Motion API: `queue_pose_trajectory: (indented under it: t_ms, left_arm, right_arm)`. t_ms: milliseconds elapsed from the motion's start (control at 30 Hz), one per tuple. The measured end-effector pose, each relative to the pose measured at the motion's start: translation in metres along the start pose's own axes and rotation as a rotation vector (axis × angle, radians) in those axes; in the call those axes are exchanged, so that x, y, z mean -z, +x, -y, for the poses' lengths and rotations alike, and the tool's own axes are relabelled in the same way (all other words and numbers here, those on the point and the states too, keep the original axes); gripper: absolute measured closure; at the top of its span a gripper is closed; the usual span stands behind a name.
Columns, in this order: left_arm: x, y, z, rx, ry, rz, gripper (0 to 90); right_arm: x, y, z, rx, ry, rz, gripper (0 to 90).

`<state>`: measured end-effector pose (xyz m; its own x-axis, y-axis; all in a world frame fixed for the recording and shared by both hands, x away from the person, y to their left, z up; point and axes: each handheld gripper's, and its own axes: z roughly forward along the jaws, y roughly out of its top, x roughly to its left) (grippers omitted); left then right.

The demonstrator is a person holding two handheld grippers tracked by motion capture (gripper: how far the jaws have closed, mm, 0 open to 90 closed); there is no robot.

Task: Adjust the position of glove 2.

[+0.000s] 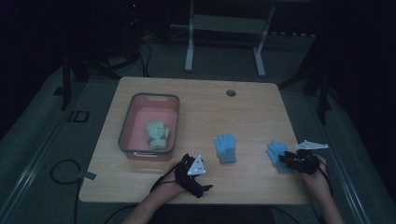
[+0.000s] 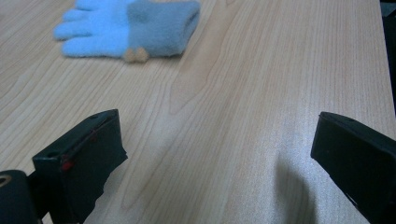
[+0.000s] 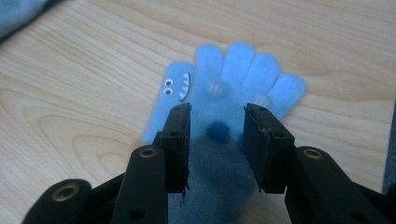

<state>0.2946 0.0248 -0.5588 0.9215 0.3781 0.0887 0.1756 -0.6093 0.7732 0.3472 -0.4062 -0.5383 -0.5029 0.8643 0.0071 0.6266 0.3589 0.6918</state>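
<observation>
The room is dim, with a grey floor and the legs of a white frame beyond the far edge of a pale wooden table (image 1: 205, 100). Near the table's left edge sits a grey-rimmed pink bin (image 1: 125, 122) with a yellow-green glove (image 1: 157, 135) lying inside it. Two blue gloves lie flat on the bare wood: the middle glove (image 1: 226, 148) towards the near edge around the centre, and the right glove (image 1: 276, 154) near the near right corner.

The right tool (image 3: 218, 122) stands over the right glove (image 3: 233, 79), its jaws partly open, straddling the palm just above the grey cuff. Nothing is gripped yet; whether the pads touch the fabric I cannot tell. This glove has a small toothy face with googly eyes on its thumb, and its fingers point away from the tool.

The left tool (image 2: 215, 154) rests by the near edge in front of the bin, jaws wide apart and empty, with the middle glove (image 2: 128, 28) well ahead of it.

The glove looks like soft, light fleece: it should crush easily, sag when lifted, and cannot break. Lying flat, it offers little height, so the jaws likely need to press down onto the wood and pinch up a fold. The thicker cuff, or the palm beside it, seems the surest place to bite; the fingers would probably just flop or slip free.
</observation>
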Motion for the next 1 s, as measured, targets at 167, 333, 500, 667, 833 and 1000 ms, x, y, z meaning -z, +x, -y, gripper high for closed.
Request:
queue_pose_trajectory:
  t_ms: [167, 333, 500, 667, 833, 1000]
  left_arm:
    - [0.0, 0.0, 0.0, -0.001, 0.001, 0.001, 2.3]
    - [0.0, 0.0, 0.0, 0.003, 0.001, 0.0, 2.3]
    - [0.0, -0.001, 0.0, 0.001, 0.002, 0.001, 2.3]
    - [0.0, -0.001, 0.0, 0.002, 0.0, 0.002, 2.3]
    - [0.001, -0.001, -0.001, -0.004, 0.002, 0.003, 2.3]
    - [0.001, -0.001, -0.001, -0.007, 0.002, 0.003, 2.3]
  right_arm:
    - [-0.007, 0.005, 0.001, 0.04, 0.015, 0.01, 65.9]
    - [-0.007, 0.006, 0.002, -0.014, 0.011, 0.014, 80.7]
    - [-0.006, 0.011, -0.004, -0.064, 0.033, 0.05, 85.7]
    - [0.007, 0.023, -0.025, -0.106, -0.035, 0.077, 86.0]
    - [0.019, 0.041, -0.053, -0.108, -0.098, 0.087, 86.0]
    - [0.016, 0.063, -0.074, -0.099, -0.11, 0.092, 86.1]
